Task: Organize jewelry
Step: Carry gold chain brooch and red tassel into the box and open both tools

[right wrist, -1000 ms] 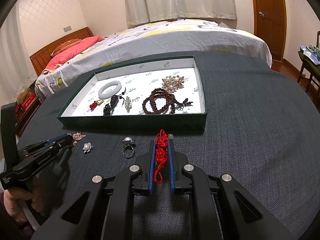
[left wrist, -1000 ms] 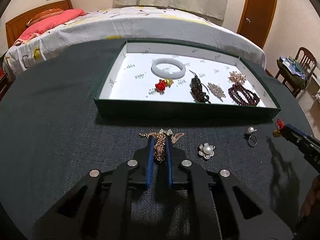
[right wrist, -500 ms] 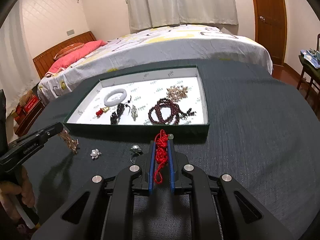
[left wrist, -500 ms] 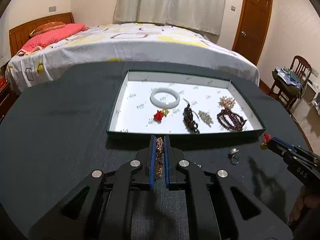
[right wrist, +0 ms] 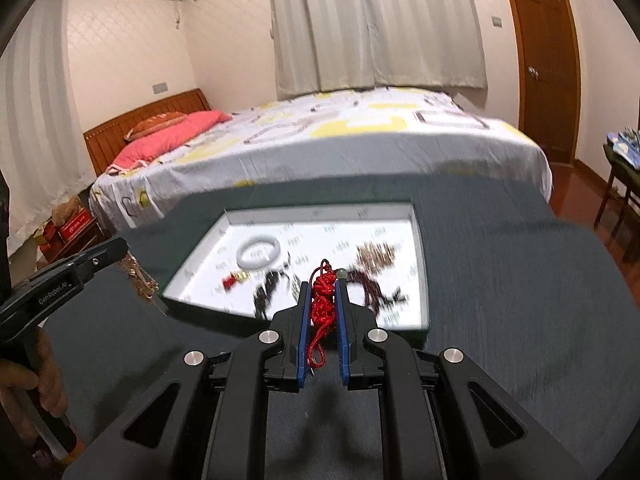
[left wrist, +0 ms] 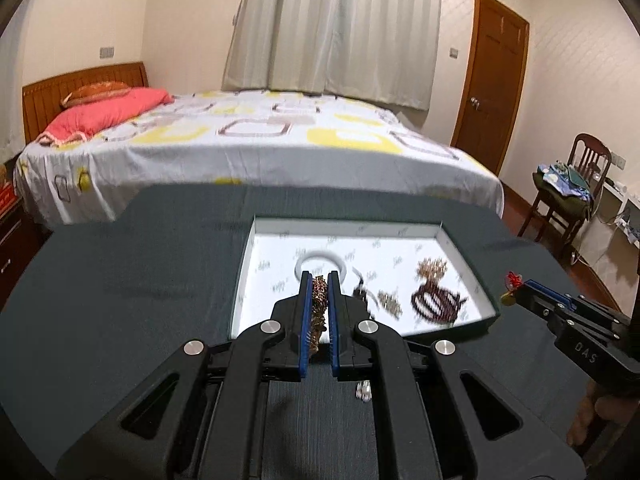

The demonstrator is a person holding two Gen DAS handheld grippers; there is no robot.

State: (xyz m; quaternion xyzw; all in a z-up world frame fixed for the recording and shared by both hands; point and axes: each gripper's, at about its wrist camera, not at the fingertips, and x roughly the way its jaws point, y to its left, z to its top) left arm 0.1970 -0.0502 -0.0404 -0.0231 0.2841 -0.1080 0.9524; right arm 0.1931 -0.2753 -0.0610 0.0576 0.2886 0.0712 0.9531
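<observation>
My left gripper (left wrist: 319,280) is shut on a gold brooch (left wrist: 318,312) and holds it raised over the near edge of the green tray (left wrist: 245,268). My right gripper (right wrist: 323,286) is shut on a red knotted cord pendant (right wrist: 322,308), also lifted near the tray's (right wrist: 420,264) front edge. The tray's white floor holds a white bangle (right wrist: 258,251), a red charm (right wrist: 229,281), dark beads (left wrist: 434,302) and a gold cluster (left wrist: 432,268). The right gripper shows in the left wrist view (left wrist: 520,286), the left gripper in the right wrist view (right wrist: 120,246).
The dark cloth table (left wrist: 120,280) carries a small silver piece (left wrist: 363,392) near my left gripper. A bed (left wrist: 248,140) stands behind the table, a wooden chair (left wrist: 576,184) with clothes at the right, a door (left wrist: 496,88) beyond.
Both grippers have risen off the table with their pieces and moved forward toward the tray. The brooch has left the cloth. The view is blurred by motion.
</observation>
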